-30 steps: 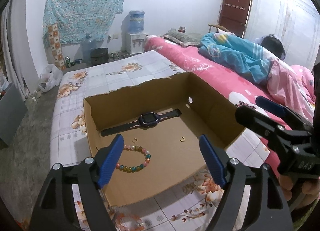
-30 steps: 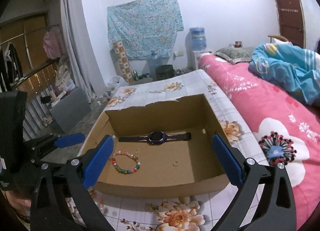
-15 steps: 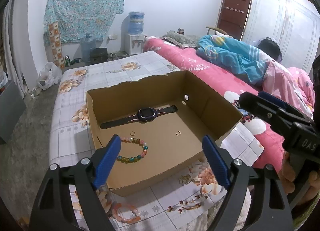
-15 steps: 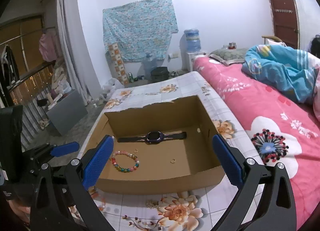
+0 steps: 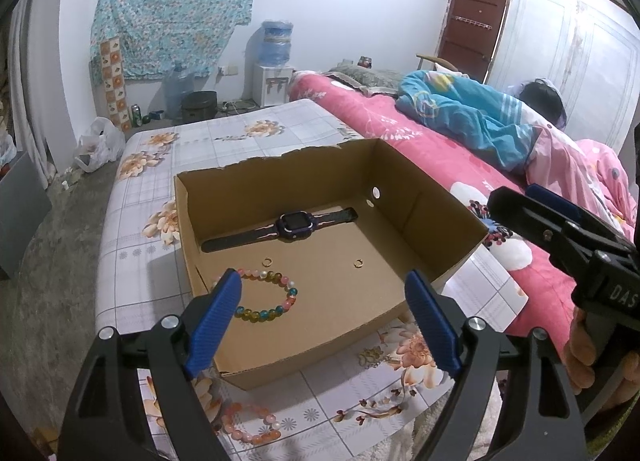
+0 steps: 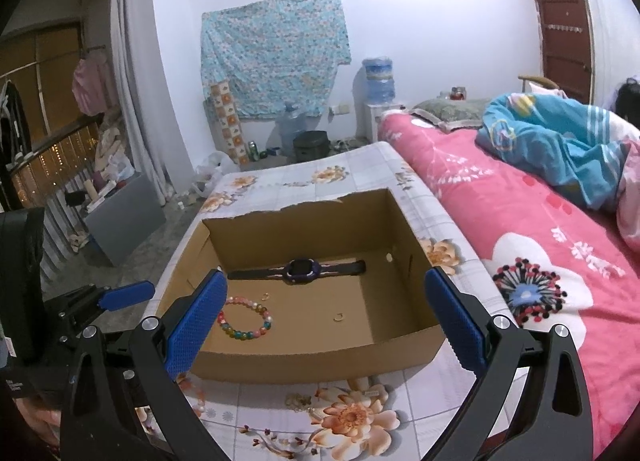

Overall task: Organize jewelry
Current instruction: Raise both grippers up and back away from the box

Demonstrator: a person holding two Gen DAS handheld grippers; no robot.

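Observation:
An open cardboard box (image 5: 280, 365) (image 6: 320, 361) sits on a floral cloth. Inside lie a dark watch (image 5: 298, 223) (image 6: 300, 269), a multicoloured bead bracelet (image 5: 276, 309) (image 6: 244, 331) and two small gold rings (image 5: 266, 261) (image 5: 358, 263). A pink bead bracelet (image 5: 250, 425) lies on the cloth in front of the box; in the right wrist view it shows partly (image 6: 198, 401). A gold chain (image 5: 374, 353) (image 6: 298, 401) lies on the cloth by the box front. My left gripper (image 5: 320, 321) is open and empty above the box's near wall. My right gripper (image 6: 324, 325) is open and empty.
A pink bed (image 6: 520, 221) with a blue blanket (image 5: 460, 117) runs along the right. A grey board (image 6: 124, 217) and bags stand on the floor at left. A water dispenser (image 5: 276, 69) is at the far wall.
Both grippers have pulled back and up from the box, so its near wall and the cloth in front, with the pink bracelet, now show. Both stayed open.

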